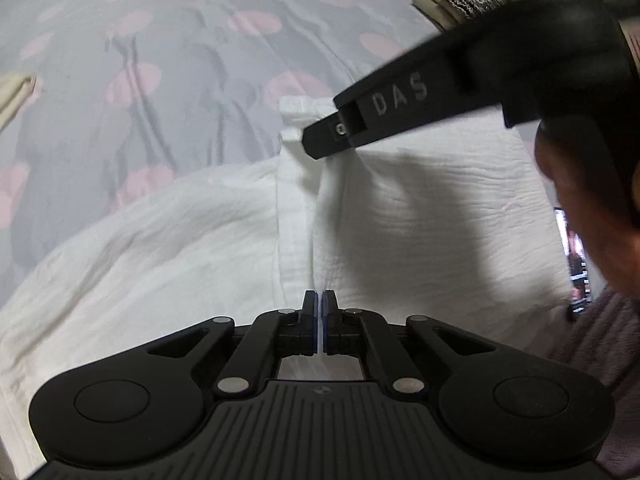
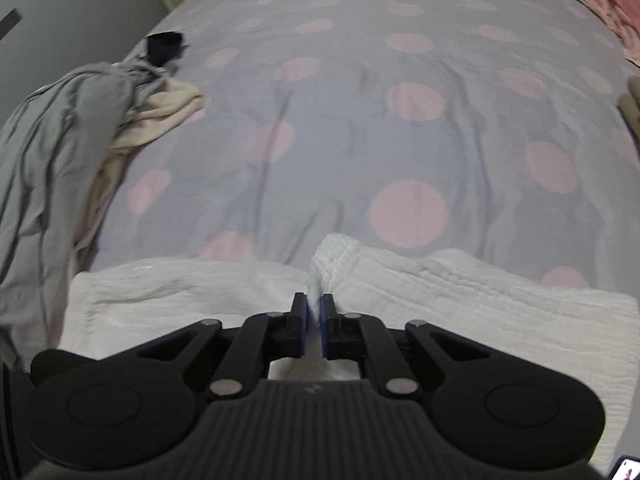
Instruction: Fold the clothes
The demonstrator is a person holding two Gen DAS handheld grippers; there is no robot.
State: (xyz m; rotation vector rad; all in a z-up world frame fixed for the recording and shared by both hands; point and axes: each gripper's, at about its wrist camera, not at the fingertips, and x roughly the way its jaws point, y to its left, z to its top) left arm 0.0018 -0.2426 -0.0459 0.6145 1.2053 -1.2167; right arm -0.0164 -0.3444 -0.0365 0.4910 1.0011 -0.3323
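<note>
- Left wrist view: the left tool has its blue pads drawn almost together, nipping a raised ridge of the white garment at the near end of that ridge.
- The garment lies spread over the bed, whose cover is grey with pink dots; the ridge runs away from the camera up to the right tool, which comes in from the upper right and meets the cloth at its far edge.
- Raised letters on the right tool's finger read "DAS"; no other writing can be read in this view.
- Judged from this, both tools hold one line of cloth, so the fold should go well if the two ends travel together, level and taut, and the ridge is laid down straight before either grip lets go.
- Right wrist view: the right tool stands a little apart at the pads with a bunched peak of the white garment pinched between them.
- The rest of the garment lies flat on the bed to either side.
- A heap of grey and cream clothes sits well apart on the left, and pink cloth lies at the far right corner.
- No label or brand can be read here.
</note>
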